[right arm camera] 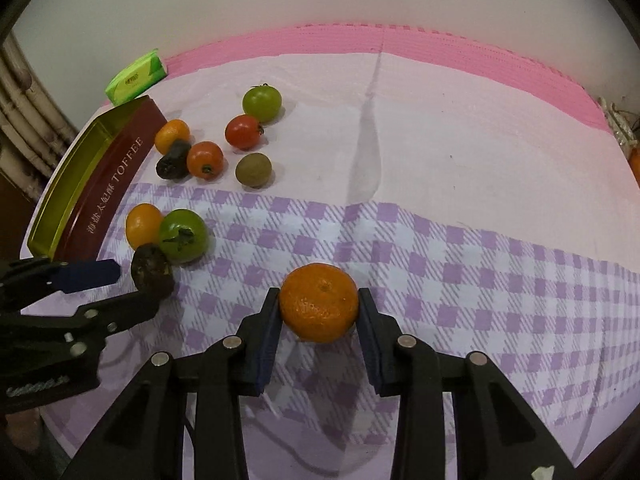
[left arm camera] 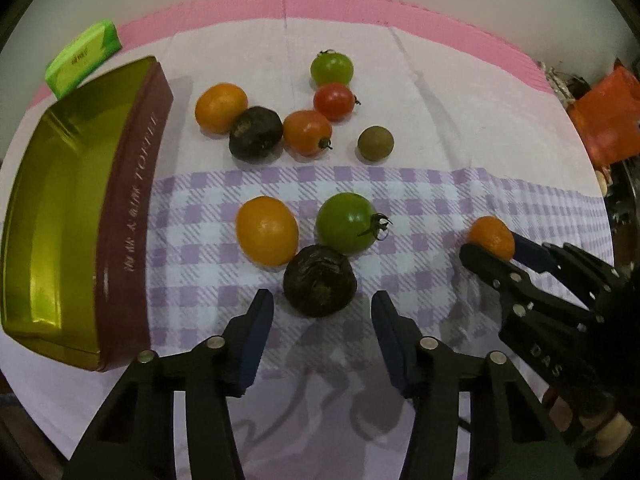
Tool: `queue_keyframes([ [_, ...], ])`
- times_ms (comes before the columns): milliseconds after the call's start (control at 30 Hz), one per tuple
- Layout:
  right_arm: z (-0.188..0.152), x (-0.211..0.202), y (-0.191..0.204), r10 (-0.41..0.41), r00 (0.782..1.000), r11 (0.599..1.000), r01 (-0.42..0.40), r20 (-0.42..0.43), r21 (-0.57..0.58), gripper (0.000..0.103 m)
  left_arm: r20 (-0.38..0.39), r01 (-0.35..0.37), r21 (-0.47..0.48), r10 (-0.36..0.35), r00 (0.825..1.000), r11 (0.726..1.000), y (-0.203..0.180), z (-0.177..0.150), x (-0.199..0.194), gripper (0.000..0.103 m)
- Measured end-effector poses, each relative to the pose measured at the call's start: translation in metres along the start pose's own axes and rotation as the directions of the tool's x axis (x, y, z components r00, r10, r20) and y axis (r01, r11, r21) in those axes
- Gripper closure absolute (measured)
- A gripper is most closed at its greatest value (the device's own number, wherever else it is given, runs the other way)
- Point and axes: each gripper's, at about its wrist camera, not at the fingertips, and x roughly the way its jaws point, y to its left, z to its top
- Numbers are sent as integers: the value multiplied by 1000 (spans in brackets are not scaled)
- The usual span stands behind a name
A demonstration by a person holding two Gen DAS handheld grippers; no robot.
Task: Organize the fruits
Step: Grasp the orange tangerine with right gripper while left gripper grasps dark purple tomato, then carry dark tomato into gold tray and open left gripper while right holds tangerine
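My right gripper (right arm camera: 319, 316) is shut on an orange mandarin (right arm camera: 319, 307) just above the purple checked cloth; it also shows in the left wrist view (left arm camera: 492, 237). My left gripper (left arm camera: 322, 314) is open, its jaws either side of a dark wrinkled passion fruit (left arm camera: 319, 280) without touching it. Behind that lie a green tomato (left arm camera: 347, 222) and an orange fruit (left arm camera: 267, 230). Farther back is a cluster: an orange fruit (left arm camera: 220, 107), a dark fruit (left arm camera: 256, 132), an orange tomato (left arm camera: 307, 132), a red tomato (left arm camera: 334, 101), a green tomato (left arm camera: 332, 68) and a brown round fruit (left arm camera: 375, 143).
An open gold-lined toffee tin (left arm camera: 60, 216) with a dark red wall stands at the left. A green tissue pack (left arm camera: 82, 56) lies behind it. A pink foam mat (left arm camera: 360, 4) edges the table's far side. Orange clutter (left arm camera: 608, 116) sits off the right edge.
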Motion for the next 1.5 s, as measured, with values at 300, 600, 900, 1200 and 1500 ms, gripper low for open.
queue_keyframes([
  [300,-2,0,0,21,1000,1000,-21,-4,2,69,-3,-9,-7,9,1000,1000,-6,6,11,63],
  [600,-1,2,1,20,1000,1000,-20,-5,5,69,152,4,32,-9,988,999,26,5,-65,63],
  [900,8,-5,1,17,999,1000,-18,27,22,69,134,-229,-163,252,958,960,178,32,-73,63],
  [1200,28,-18,24,23,998,999,-21,53,-26,69,39,-261,-223,276,960,939,216,12,-41,63],
  [1500,59,-24,96,126,990,980,-114,67,-165,69,16,-276,-215,286,958,937,210,5,-29,63],
])
